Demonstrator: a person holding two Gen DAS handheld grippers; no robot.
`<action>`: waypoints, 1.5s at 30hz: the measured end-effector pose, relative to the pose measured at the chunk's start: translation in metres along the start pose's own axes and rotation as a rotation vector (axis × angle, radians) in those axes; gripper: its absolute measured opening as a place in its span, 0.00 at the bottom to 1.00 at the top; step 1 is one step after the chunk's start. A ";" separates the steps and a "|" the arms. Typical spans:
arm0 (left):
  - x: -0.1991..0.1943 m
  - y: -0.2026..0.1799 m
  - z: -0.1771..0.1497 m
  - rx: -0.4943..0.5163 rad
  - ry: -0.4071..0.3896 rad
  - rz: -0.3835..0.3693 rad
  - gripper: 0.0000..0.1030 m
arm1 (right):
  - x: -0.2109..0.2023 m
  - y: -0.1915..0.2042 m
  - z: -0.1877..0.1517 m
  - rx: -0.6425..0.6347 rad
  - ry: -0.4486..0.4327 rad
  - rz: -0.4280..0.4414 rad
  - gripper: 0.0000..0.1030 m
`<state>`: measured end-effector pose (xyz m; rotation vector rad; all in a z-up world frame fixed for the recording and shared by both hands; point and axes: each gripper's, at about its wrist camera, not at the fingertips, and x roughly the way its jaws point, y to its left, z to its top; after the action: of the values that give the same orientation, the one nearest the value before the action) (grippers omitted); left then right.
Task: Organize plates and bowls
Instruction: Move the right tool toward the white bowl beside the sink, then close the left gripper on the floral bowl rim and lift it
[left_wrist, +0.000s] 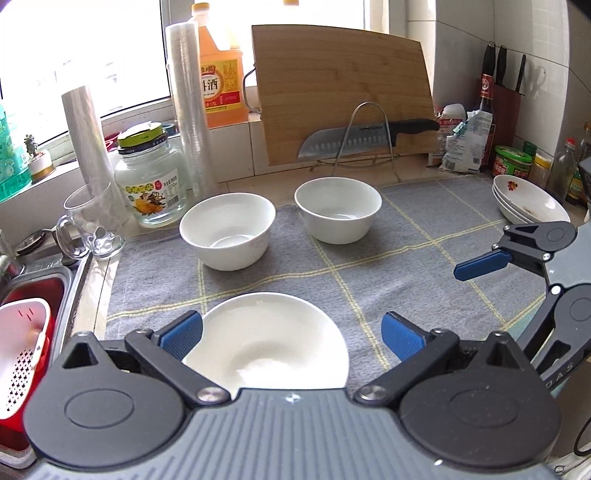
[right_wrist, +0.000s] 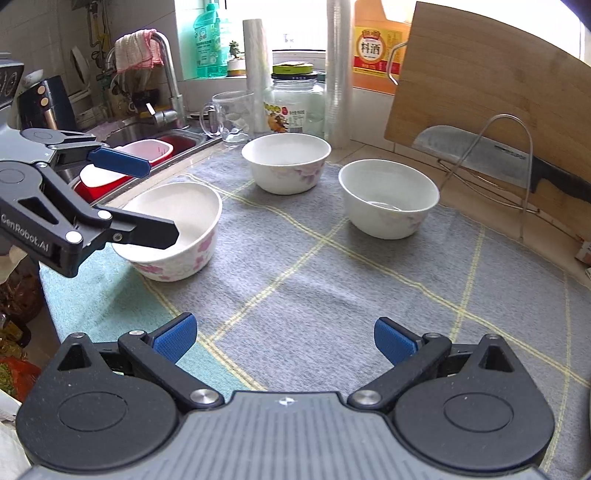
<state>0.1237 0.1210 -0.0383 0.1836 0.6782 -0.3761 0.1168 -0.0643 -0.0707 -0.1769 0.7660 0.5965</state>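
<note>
Three bowls are seen on the grey mat (right_wrist: 332, 288) of the worktop: a near bowl (right_wrist: 173, 229), a mid bowl (right_wrist: 286, 162) and a far bowl (right_wrist: 388, 197) closest to the knife rack (right_wrist: 491, 170). A stack of plates (left_wrist: 528, 201) lies at the mat's edge, right of the rack. The left claw (left_wrist: 291, 334) is spread, with one finger reaching over the near bowl's rim; no grip is made yet. The right claw (right_wrist: 284, 339) is also spread and empty, held over bare mat, well apart from the bowls. The step in hand is judged to be the first pick-up for nesting. Next, the rim must be pinched and the bowl lifted level toward the mid bowl.
</note>
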 end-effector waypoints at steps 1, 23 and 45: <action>0.000 0.006 0.000 -0.001 0.004 0.000 0.99 | 0.004 0.005 0.002 -0.011 -0.001 0.006 1.00; 0.032 0.050 0.001 0.086 0.139 -0.068 0.88 | 0.057 0.078 0.021 -0.169 -0.033 0.080 1.00; 0.040 0.055 0.004 0.092 0.203 -0.161 0.58 | 0.061 0.087 0.027 -0.223 -0.063 0.078 0.80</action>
<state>0.1763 0.1590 -0.0590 0.2579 0.8794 -0.5482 0.1186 0.0438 -0.0890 -0.3332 0.6471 0.7580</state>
